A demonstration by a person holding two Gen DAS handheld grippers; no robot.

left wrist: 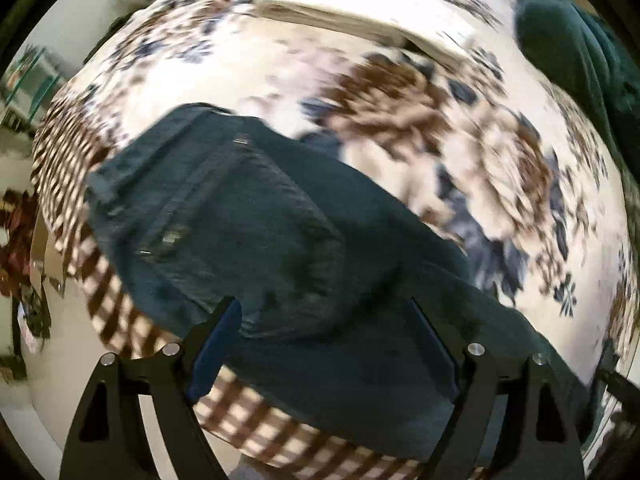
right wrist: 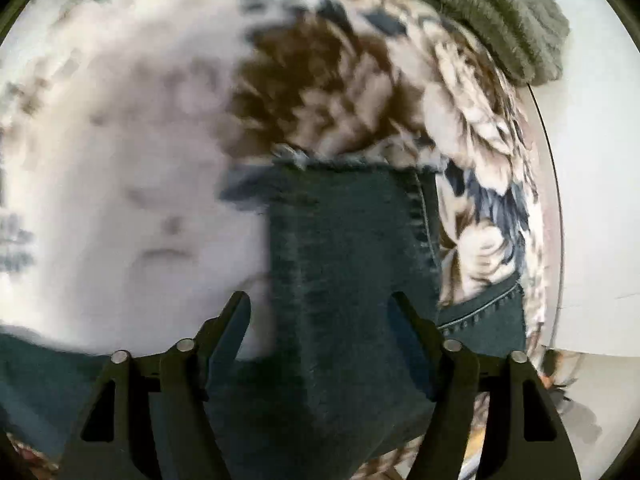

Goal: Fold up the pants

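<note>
Dark blue jeans (left wrist: 256, 224) lie on a bed with a floral cover (left wrist: 400, 112). In the left wrist view the waist end with belt loops points up and left. My left gripper (left wrist: 324, 308) is open, its fingers spread above the denim. In the right wrist view a pant leg (right wrist: 348, 248) runs away from me, its frayed hem at the far end. My right gripper (right wrist: 320, 300) is open, fingers either side of the leg fabric, holding nothing. Both views are motion-blurred.
A folded cream cloth (left wrist: 360, 16) lies at the far side of the bed. A dark green fleece (left wrist: 576, 52) sits at the right; it also shows in the right wrist view (right wrist: 492, 12). A checked brown border (left wrist: 120, 312) marks the bed's near edge.
</note>
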